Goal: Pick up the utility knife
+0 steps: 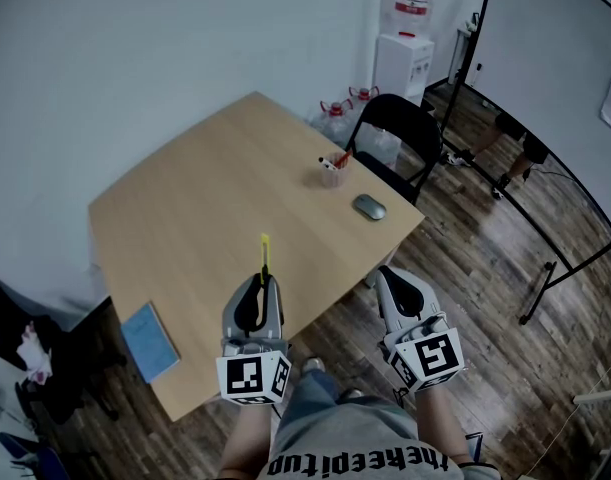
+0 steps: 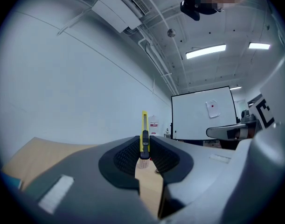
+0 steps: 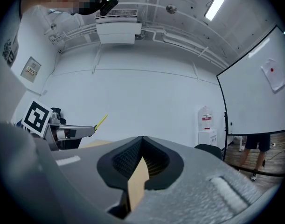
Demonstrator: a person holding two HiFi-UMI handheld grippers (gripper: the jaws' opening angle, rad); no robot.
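My left gripper (image 1: 264,280) is shut on the yellow utility knife (image 1: 265,256), which sticks out forward from its tips above the wooden table (image 1: 205,208). In the left gripper view the utility knife (image 2: 144,134) stands upright, pinched between the dark pads (image 2: 128,155) of the left gripper (image 2: 145,146). My right gripper (image 1: 390,273) hovers level beside the table's near edge. Its jaws meet at the tips in the right gripper view (image 3: 141,139) with nothing between them. From there the left gripper and the knife (image 3: 101,121) show at the left.
A cup of pens (image 1: 332,171) and a grey mouse (image 1: 369,207) sit near the table's right corner. A blue notebook (image 1: 150,341) lies at the near left corner. A black chair (image 1: 397,138) stands behind the table, a water dispenser (image 1: 405,53) and a whiteboard (image 1: 545,88) beyond.
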